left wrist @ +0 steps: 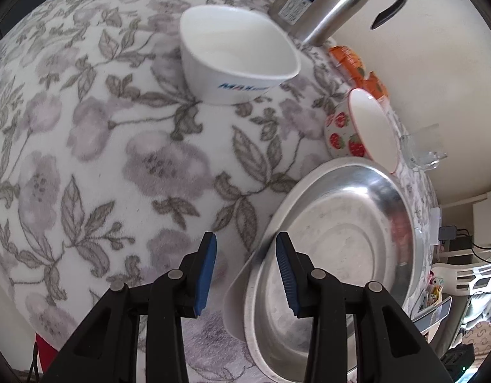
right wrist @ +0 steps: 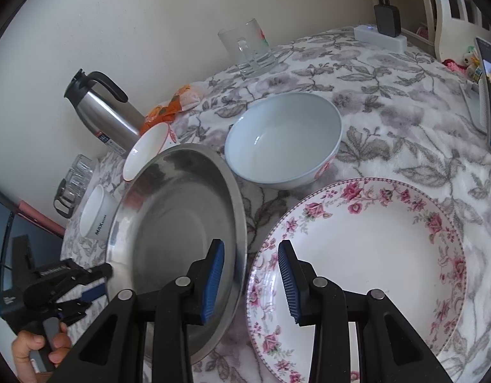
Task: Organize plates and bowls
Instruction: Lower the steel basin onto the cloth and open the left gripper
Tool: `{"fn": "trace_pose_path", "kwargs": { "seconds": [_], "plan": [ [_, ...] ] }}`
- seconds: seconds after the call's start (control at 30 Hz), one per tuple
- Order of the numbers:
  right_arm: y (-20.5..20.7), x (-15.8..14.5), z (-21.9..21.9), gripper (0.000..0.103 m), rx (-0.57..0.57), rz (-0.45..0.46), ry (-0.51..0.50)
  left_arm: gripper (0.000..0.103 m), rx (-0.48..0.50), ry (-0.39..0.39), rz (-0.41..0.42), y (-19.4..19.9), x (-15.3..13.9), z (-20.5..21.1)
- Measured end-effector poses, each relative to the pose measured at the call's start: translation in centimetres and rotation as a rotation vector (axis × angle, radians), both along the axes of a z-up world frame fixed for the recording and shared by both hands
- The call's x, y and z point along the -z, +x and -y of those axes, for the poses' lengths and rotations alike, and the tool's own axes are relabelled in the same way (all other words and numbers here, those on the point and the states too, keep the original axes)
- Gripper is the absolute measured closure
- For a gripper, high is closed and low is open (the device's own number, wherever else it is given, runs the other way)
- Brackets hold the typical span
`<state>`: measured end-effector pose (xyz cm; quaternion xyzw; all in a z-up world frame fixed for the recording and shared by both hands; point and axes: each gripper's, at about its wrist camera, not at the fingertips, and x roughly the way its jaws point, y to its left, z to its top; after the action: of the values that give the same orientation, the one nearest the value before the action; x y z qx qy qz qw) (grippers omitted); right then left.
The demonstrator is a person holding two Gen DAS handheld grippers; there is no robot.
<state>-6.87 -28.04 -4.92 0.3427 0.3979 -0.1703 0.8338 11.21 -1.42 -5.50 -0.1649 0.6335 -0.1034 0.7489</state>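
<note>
Three bowls, two plates on the floral-cloth bench [right wrist: 405, 127]; both tongs released.
Left tongs [left wrist: 246, 269] straddle the round steel plate's [left wrist: 334, 255] rim; a white bowl lettered "MAX" [left wrist: 239, 57] sits ahead, a strawberry-print bowl [left wrist: 357, 127] ahead-right. Right tongs [right wrist: 251, 279] hover between the steel plate and the rose-patterned white plate [right wrist: 373, 255]; a pale blue-white bowl [right wrist: 283, 140] lies ahead.
</note>
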Motion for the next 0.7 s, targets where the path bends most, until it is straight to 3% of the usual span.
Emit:
{"fn": "trace_pose_path", "kwargs": {
  "seconds": [0.7],
  "plan": [
    [1.2,-0.6,-2.6,0.063,-0.114,-0.019,-0.036,0.063,0.010,-0.021,-0.019,0.0,0.3,0.1]
  ]
}}
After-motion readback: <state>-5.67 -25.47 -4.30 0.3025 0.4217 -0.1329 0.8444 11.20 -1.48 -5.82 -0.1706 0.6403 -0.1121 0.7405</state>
